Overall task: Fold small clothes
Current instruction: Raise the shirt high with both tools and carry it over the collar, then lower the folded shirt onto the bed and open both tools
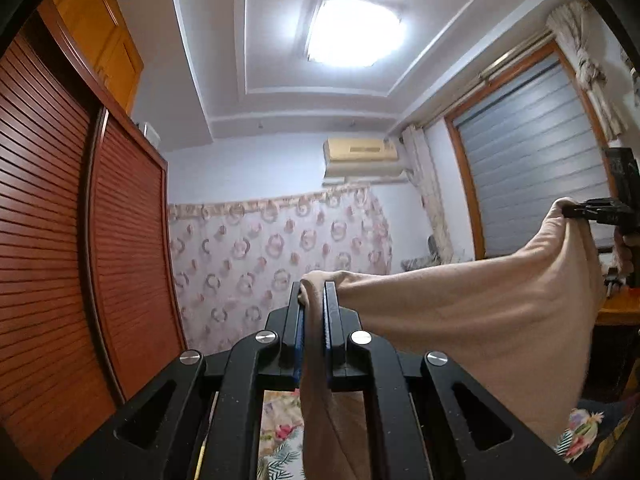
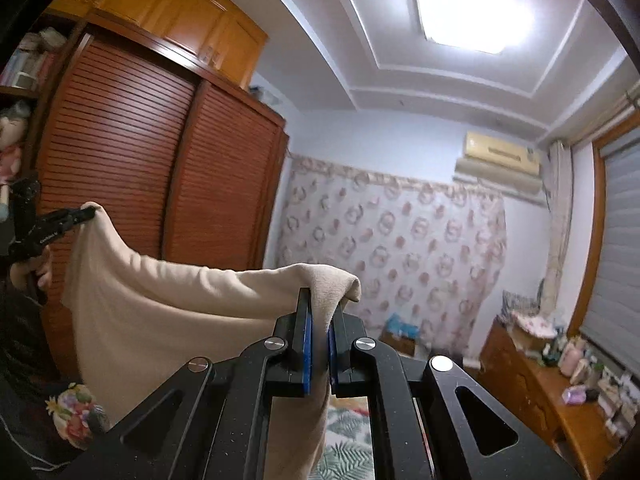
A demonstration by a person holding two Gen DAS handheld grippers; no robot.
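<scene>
Wooden louvred doors, two of them, front the wardrobe [image 2: 160, 168], the biggest thing in the room, with plain cupboards stacked above it. One patterned curtain [image 1: 276, 256] covers the far wall below one air conditioner [image 1: 362, 156], one square ceiling lamp [image 1: 352, 32] glares overhead, and one grey blind [image 1: 532, 152] fills the window.

Between the two tools hangs one beige garment [image 1: 460, 312], stretched in the air well above the floral bedding [image 1: 280, 436], of which only slivers show through the gripper frames. What kind of garment it is I cannot tell; its lower part drops out of sight behind the black linkages.

Two grippers are up. The left gripper [image 1: 316, 300] is clenched on one top corner of the cloth, the fabric bunched between its blue pads and spilling over the tips. The right gripper [image 2: 320, 312] is likewise clamped on the opposite corner, cloth folded over its fingers. Each appears small and side-on in the other's view, at the very edge, where the fisheye bends it.

A wooden bench [image 2: 540, 384] under the window carries many bottles and small jars, too small and blurred to count. One hand [image 2: 40, 272] shows, half hidden under its handle. A doll on the left shelf is cut off by the frame edge.
</scene>
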